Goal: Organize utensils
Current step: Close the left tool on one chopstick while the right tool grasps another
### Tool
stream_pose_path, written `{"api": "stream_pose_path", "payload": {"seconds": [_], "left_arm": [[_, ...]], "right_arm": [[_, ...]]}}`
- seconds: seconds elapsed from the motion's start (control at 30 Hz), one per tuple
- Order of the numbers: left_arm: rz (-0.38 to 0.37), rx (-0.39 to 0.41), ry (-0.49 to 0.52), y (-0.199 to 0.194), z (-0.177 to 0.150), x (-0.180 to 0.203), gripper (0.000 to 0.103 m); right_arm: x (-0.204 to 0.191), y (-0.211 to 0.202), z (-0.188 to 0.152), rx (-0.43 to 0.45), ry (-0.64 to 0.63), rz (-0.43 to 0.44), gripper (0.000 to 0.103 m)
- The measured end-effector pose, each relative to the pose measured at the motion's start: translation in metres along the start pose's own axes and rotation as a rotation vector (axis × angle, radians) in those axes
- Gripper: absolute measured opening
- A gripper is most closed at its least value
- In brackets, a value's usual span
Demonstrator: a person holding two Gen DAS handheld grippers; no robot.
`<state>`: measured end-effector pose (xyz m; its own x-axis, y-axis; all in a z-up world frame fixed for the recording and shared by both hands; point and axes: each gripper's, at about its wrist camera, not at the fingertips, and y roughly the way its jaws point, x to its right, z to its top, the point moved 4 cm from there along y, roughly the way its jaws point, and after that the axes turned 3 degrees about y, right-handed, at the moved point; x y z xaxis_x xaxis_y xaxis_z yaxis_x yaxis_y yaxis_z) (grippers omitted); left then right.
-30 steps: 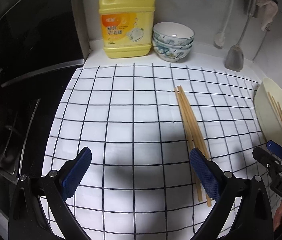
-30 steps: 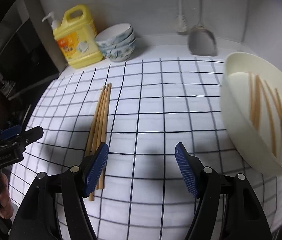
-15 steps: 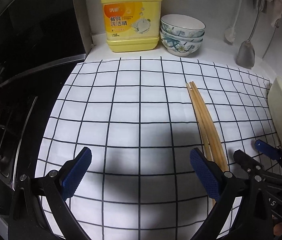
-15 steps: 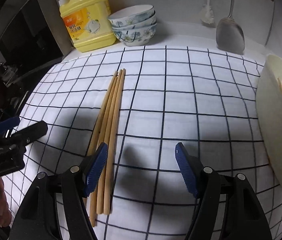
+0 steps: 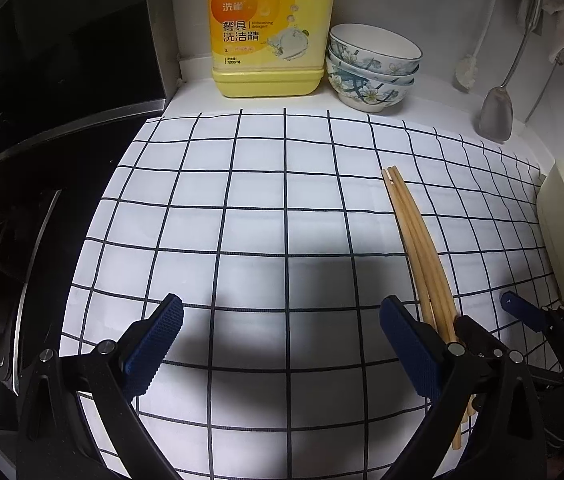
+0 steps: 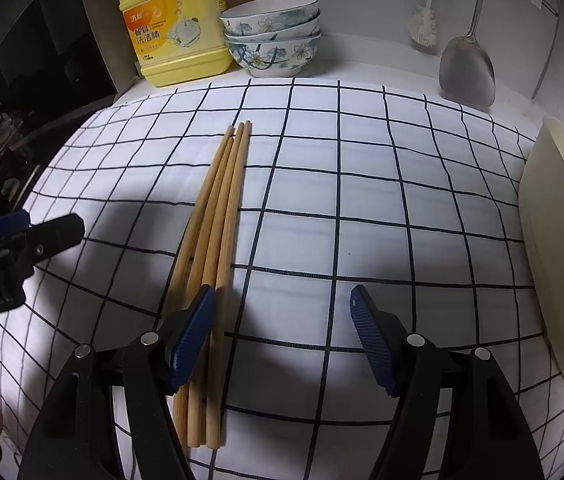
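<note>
Both tools gape wide, holding nothing: the right tool [image 6: 284,320] hangs over the chopsticks' [image 6: 217,224] near ends, the left tool [image 5: 282,332] just beside them.

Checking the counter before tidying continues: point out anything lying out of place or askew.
A bundle of chopsticks lies loose on the checked cloth, slanting across its grid lines, while a few others show inside the cream bowl at the right. Nothing looks spilled or broken. Both grippers' jaws are open and empty.
</note>
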<state>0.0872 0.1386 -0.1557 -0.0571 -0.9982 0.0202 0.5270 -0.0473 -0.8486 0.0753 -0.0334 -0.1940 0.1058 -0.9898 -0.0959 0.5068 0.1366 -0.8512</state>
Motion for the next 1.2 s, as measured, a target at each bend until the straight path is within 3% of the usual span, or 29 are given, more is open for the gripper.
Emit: {"api": "stream_pose_path", "payload": {"seconds": [0.3,0.73,1.2], "left_arm": [[-0.026,0.001,0.019,0.003,0.000,0.012,0.097],[-0.088,-0.021,0.070,0.012,-0.013,0.051,0.097],[-0.007,-0.063,0.067,0.028,-0.023,0.060,0.098]], "right_arm": [[0.000,0.004,0.000,0.006,-0.047,-0.040,0.066],[0.049,0.006,0.008,0.023,0.015,-0.080,0.066],[0.059,0.002,0.006,0.036,0.009,-0.049,0.066]]}}
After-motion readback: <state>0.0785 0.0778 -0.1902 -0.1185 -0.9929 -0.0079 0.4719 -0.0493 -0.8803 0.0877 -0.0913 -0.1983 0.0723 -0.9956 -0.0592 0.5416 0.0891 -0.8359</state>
